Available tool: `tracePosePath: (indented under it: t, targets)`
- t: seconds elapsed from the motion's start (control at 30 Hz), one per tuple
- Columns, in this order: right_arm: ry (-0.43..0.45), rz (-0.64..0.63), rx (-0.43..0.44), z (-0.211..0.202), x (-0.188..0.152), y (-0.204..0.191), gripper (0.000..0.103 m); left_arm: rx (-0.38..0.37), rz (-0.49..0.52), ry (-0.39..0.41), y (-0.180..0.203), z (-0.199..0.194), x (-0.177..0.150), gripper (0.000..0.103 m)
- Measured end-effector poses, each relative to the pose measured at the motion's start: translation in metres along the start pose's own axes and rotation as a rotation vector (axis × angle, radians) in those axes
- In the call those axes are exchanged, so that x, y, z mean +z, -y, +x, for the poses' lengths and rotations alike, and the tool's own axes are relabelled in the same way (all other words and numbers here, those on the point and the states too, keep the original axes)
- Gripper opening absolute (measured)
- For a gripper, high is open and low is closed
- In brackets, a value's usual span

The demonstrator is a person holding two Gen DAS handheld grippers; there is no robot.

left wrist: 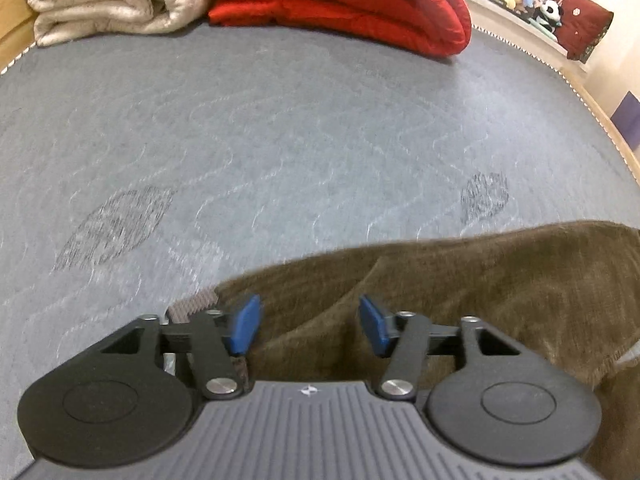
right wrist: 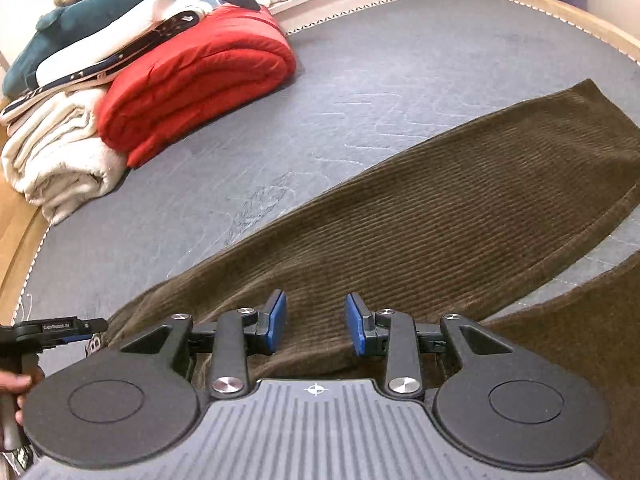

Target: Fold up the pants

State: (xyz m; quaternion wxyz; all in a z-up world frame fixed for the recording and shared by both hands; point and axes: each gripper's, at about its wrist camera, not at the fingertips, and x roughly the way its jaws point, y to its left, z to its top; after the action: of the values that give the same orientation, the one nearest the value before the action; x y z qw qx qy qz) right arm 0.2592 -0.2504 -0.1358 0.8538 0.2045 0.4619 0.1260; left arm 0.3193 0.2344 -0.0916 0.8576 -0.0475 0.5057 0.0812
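On the grey mattress (right wrist: 400,68) the brown corduroy pants (right wrist: 440,208) are spread flat, one leg running away towards the far right edge and a second leg seen only at the lower right corner of the right wrist view. Above the waist end, the left tool (left wrist: 310,326) is held with its blue pads apart and nothing between them; the ribbed waistband corner (left wrist: 192,306) lies just beside its left pad. Over the upper leg the right tool (right wrist: 316,328) is likewise held apart, clear of the cloth, with no fabric pinched.

The step in hand is judged to be taking a fresh hold for the next fold. It is best done by pinching both layers near an edge, one tool at the waistband and one further along the leg, so that the cloth is lifted evenly and no wrinkle is dragged in.

Open mattress is left beyond the pants for the fold to be carried across. The far end is taken up by the red quilt (right wrist: 192,76) and the cream blanket (right wrist: 60,160), well apart from the pants. The wooden bed frame (right wrist: 560,4) marks the limit on the right.
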Motion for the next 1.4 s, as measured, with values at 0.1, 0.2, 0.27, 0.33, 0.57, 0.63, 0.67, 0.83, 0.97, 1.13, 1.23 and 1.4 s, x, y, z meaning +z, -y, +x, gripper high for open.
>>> tracePosePath:
  t: [0.1, 0.2, 0.27, 0.33, 0.57, 0.63, 0.67, 0.83, 0.97, 1.13, 1.23, 1.4]
  targets:
    - [-0.004, -0.007, 0.007, 0.001, 0.006, 0.004, 0.035, 0.006, 0.036, 0.018, 0.009, 0.01, 0.01, 0.08]
    - [-0.005, -0.025, 0.002, 0.006, 0.013, 0.006, 0.035, 0.02, 0.104, 0.04, 0.017, 0.021, 0.015, 0.088]
    - [-0.009, -0.032, -0.007, 0.011, 0.017, 0.008, 0.035, 0.025, 0.14, 0.027, 0.018, 0.033, 0.016, 0.088]
    - [-0.014, -0.036, -0.015, 0.016, 0.02, 0.01, 0.035, 0.039, 0.17, 0.006, 0.018, 0.046, 0.015, 0.088]
    - [-0.038, -0.072, -0.017, 0.038, 0.026, 0.007, 0.035, 0.008, 0.177, -0.082, -0.002, 0.082, 0.013, 0.097]
    - [-0.046, -0.089, -0.012, 0.044, 0.028, 0.005, 0.035, -0.024, 0.163, -0.102, -0.007, 0.088, 0.015, 0.097]
    - [-0.05, -0.097, -0.008, 0.046, 0.029, 0.005, 0.035, -0.034, 0.164, -0.106, -0.008, 0.089, 0.015, 0.097]
    - [-0.054, -0.131, -0.015, 0.056, 0.037, 0.005, 0.035, -0.071, 0.249, -0.091, -0.005, 0.092, 0.016, 0.097]
    - [-0.06, -0.126, -0.022, 0.06, 0.048, 0.007, 0.035, -0.135, 0.262, -0.097, -0.007, 0.091, 0.015, 0.083]
    - [-0.038, -0.164, -0.044, 0.052, 0.062, 0.003, 0.035, -0.155, 0.406, -0.094, 0.013, 0.076, 0.018, 0.019]
    - [-0.009, -0.187, -0.049, 0.041, 0.07, 0.001, 0.035, -0.132, 0.498, -0.075, 0.026, 0.059, 0.013, 0.013]
    - [0.051, -0.21, -0.086, 0.006, 0.084, 0.013, 0.035, -0.097, 0.549, 0.008, 0.045, 0.014, -0.011, 0.01]
